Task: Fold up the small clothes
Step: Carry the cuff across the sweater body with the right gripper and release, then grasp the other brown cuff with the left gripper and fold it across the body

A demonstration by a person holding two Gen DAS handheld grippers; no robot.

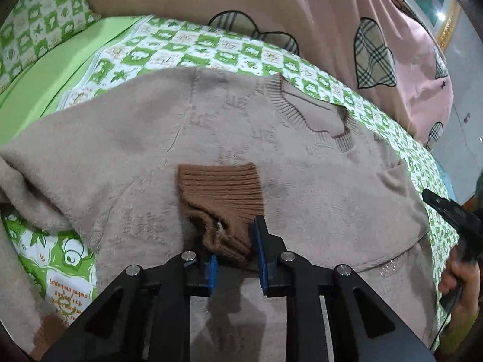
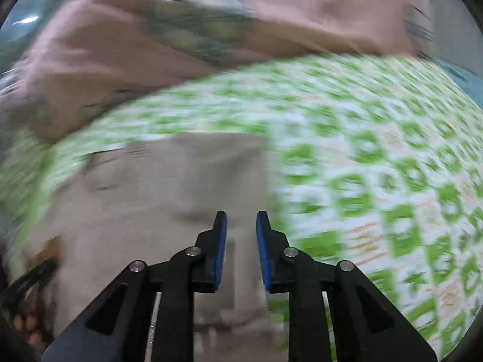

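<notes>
A small beige fuzzy sweater (image 1: 211, 138) lies flat on the bed, its ribbed neckline (image 1: 320, 114) at the upper right. My left gripper (image 1: 234, 241) is shut on the brown ribbed sleeve cuff (image 1: 220, 193), held over the sweater's chest. My right gripper (image 2: 241, 220) is open and empty, hovering over the sweater's right edge (image 2: 187, 187); that view is motion-blurred. The right gripper also shows at the right edge of the left wrist view (image 1: 455, 211).
The bed has a green-and-white patterned sheet (image 1: 193, 48) with a plain green strip at the left. A matching pillow (image 1: 39, 27) lies at the upper left. A pink quilt (image 1: 332, 24) with plaid heart patches is bunched along the far side.
</notes>
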